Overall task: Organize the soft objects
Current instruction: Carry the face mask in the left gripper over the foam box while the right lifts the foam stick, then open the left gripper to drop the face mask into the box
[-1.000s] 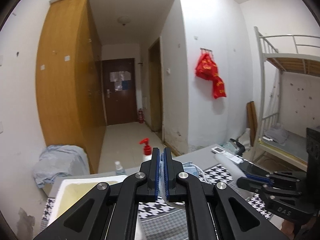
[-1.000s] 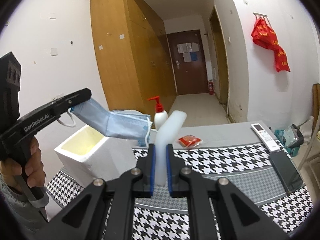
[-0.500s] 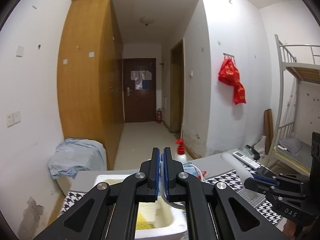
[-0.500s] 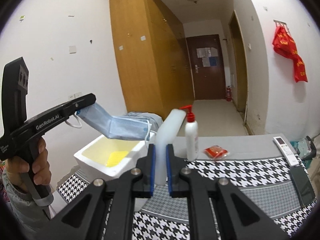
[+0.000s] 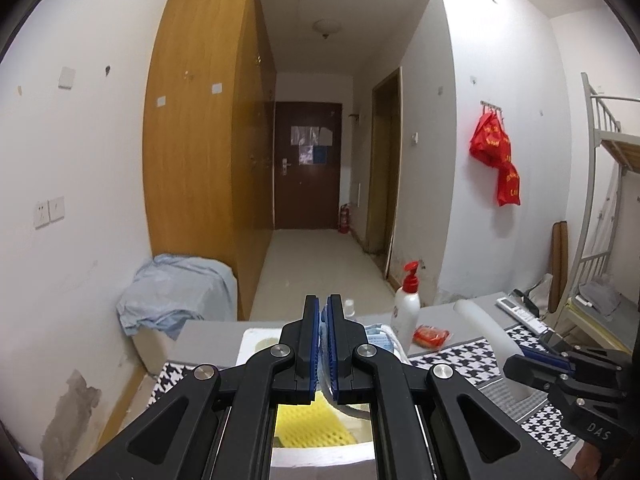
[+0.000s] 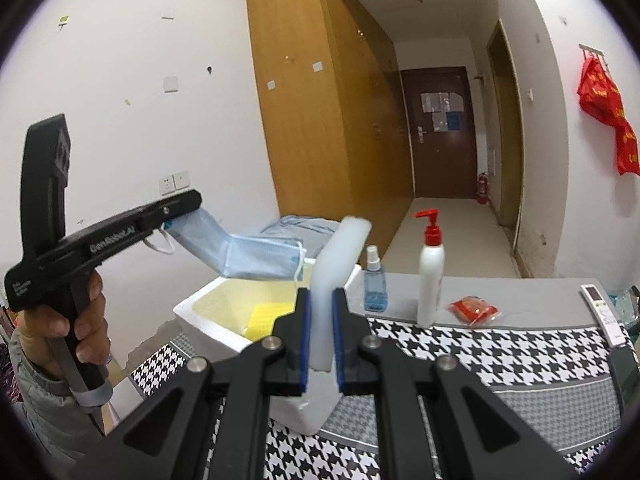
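Observation:
My left gripper (image 5: 324,308) is shut on a folded blue face mask (image 6: 256,258), which hangs out over a white foam box (image 6: 208,320). A yellow sponge (image 6: 264,316) lies inside that box. In the left wrist view the box rim (image 5: 250,340) and the sponge (image 5: 308,424) lie right under the fingers. My right gripper (image 6: 320,300) is shut on a white foam bar (image 6: 340,256) that sticks up and forward, just right of the box. The left wrist view has the right gripper (image 5: 524,360) and its foam bar (image 5: 480,324) low on the right.
On the grey table behind the houndstooth cloth (image 6: 480,352) stand a blue spray bottle (image 6: 374,284) and a white pump bottle (image 6: 430,280). A red packet (image 6: 474,308) and a white remote (image 6: 604,312) lie further right. A hand (image 6: 76,320) holds the left gripper's handle.
Both grippers have swung left across the table with their loads. The foam box now lies under the left gripper, and the bottles have shifted right in both views.

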Demonstrator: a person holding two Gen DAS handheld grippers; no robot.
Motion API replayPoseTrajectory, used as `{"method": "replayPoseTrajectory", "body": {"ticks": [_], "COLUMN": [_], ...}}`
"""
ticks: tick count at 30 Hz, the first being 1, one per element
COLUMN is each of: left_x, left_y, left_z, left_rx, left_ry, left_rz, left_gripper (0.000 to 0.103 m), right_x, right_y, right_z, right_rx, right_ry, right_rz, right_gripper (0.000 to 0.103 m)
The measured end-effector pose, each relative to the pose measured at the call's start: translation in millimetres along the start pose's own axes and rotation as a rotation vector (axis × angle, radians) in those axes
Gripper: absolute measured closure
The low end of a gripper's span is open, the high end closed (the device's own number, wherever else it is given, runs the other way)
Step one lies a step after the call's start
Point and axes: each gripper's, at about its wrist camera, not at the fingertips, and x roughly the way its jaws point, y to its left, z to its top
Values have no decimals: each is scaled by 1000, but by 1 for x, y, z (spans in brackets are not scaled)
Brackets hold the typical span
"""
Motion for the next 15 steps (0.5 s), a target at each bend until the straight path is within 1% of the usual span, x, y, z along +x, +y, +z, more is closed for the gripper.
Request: {"method": "replayPoseTrajectory", "body": {"ticks": [3,7,15], "left_x": [5,10,32], "left_y": [3,11,16], "left_z": [-5,-11,-20], "left_rx": [-5,-16,-21], "left_ry": [20,43,97], "left_rz": [6,31,33], "left_gripper": [99,99,99], "right_x": [6,12,19], "right_y": [6,12,18], "right_z": [0,0,-1], "right_rx": [-10,-18,-28], "right_ry": [9,19,33], "right_rz": [15,27,31], "right_gripper": [90,90,90]}}
